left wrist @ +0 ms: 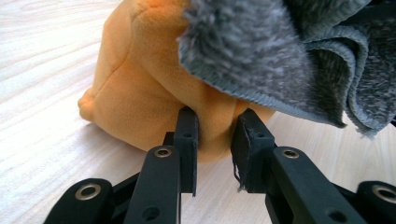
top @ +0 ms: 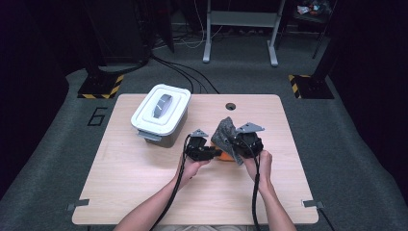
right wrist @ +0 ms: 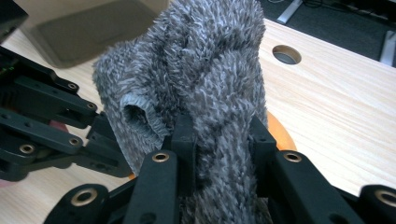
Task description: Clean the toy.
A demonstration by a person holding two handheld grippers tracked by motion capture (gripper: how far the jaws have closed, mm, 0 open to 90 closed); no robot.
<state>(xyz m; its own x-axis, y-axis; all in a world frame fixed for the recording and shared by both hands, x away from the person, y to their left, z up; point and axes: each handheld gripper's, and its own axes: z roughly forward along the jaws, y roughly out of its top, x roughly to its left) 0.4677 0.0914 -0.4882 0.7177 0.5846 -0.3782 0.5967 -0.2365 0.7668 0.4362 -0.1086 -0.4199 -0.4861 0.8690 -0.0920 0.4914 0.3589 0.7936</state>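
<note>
An orange plush thing (left wrist: 140, 84) lies on the wooden table (top: 144, 183), and a grey fluffy cloth (left wrist: 261, 51) hangs over it. My left gripper (left wrist: 215, 119) is shut on a fold at the plush's lower edge, its pads pressing in from both sides. From above, the left gripper (top: 211, 153) sits just left of the orange plush (top: 224, 156). My right gripper (right wrist: 219, 128) is shut on the grey cloth (right wrist: 210, 70), which bunches up between its jaws. In the high view the right gripper (top: 235, 139) holds the cloth (top: 223, 130) raised over the plush.
A white lidded box (top: 160, 113) with a grey handle stands at the table's back left, close to the left hand. A round cable hole (top: 230, 106) sits near the far edge. Bare wood stretches along the front and the right side.
</note>
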